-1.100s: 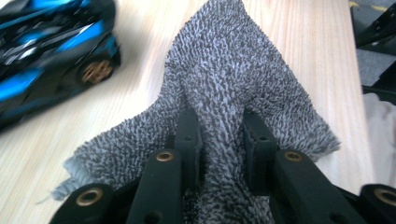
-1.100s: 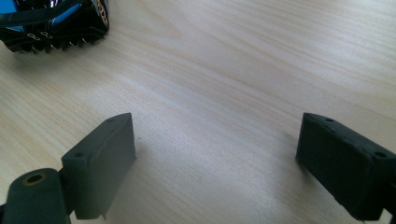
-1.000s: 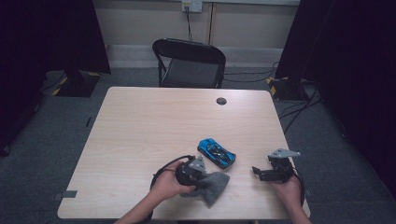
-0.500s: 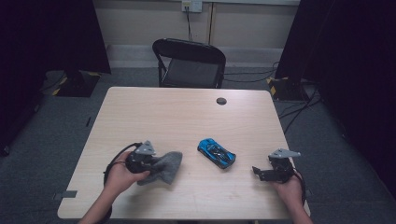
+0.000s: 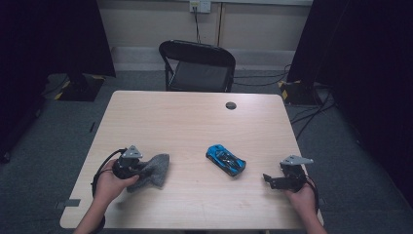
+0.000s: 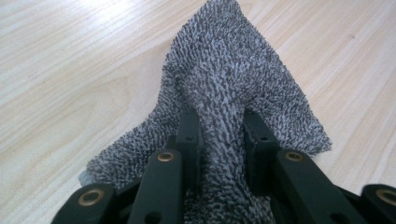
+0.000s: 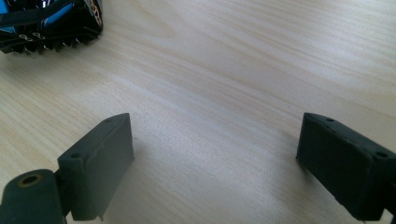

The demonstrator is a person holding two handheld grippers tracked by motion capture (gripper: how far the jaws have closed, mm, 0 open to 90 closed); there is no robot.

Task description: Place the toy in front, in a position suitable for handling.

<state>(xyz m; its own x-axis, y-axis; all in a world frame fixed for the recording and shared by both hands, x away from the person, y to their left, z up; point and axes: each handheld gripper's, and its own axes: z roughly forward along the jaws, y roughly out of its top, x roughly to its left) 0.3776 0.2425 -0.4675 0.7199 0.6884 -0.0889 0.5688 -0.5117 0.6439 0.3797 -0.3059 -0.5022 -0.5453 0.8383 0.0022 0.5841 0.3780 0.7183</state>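
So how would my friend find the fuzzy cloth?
Look at the wooden table, near its front left corner. The left gripper pinches a grey cloth there. It is soft and crumpled, unlike the shiny blue toy car beside it.

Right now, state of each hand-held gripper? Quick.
Left hand-held gripper: closed on the grey cloth.
Right hand-held gripper: open, holding nothing, jaws wide over bare table.
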